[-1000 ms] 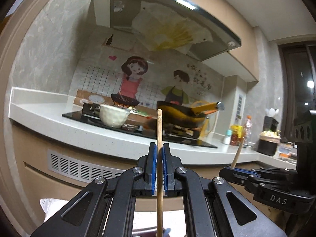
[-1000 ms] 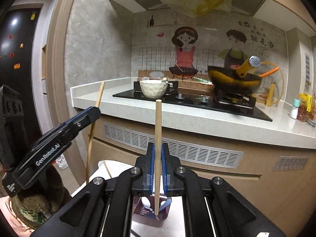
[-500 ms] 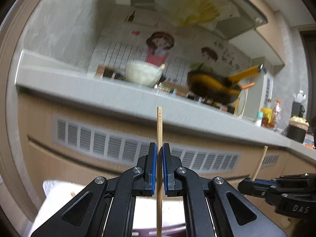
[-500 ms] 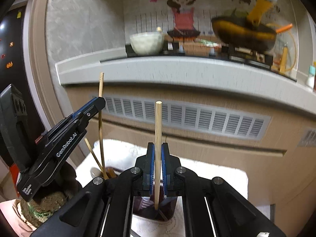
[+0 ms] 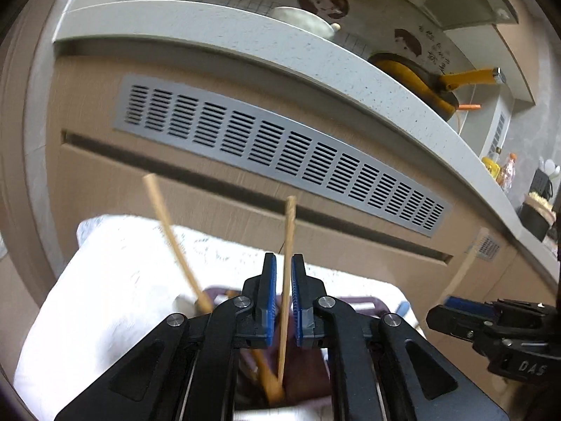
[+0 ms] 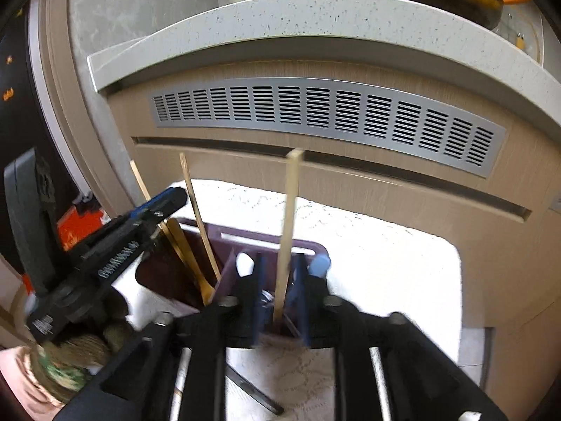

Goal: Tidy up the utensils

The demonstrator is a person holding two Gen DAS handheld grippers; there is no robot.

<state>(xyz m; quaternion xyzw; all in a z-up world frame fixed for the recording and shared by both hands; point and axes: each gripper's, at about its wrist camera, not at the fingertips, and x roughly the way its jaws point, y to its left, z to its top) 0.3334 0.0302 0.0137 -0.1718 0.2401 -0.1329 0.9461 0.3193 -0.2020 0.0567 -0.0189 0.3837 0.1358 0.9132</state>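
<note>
A: Left gripper [image 5: 284, 294], left wrist view. Its jaws have just been opening. One chopstick [image 5: 286, 280] stands between the blue pads with a gap on each side, so the pads no longer press it. I log this gripper as released.

B: Where is that chopstick's lower end?

A: Down inside the purple utensil holder [image 5: 354, 301], which sits on the white cloth [image 5: 115, 280] at 6 o'clock in the view. The stick tilts slightly, top toward 12 o'clock. A second, blurred chopstick [image 5: 168, 231] leans from the holder toward 10 o'clock.

B: Right gripper [image 6: 278, 298]?

A: Right wrist view. Its jaws have also just been opening and now stand visibly apart. A chopstick [image 6: 289, 217] rises between them, close to upright, touching neither pad as far as the blur allows. Also released. Its lower end is in the holder's [image 6: 266, 240] middle compartment, as far as I can tell.

B: Other contents?

A: In the compartment toward 9 o'clock: a wooden spoon [image 6: 189, 256] and another thin stick [image 6: 198, 217], both leaning toward 11 o'clock. A white handle tip [image 6: 244, 263] and a blue handle tip [image 6: 319, 266] show just beside the right gripper's fingers.

B: Do the grippers see each other?

A: Yes. The right one appears at 4 o'clock in the left view [image 5: 491, 329]; the left one at 8 o'clock in the right view [image 6: 115, 245]. Behind: cabinet front with grey vent grille [image 6: 326, 115] under a pale countertop [image 6: 315, 17]
</note>
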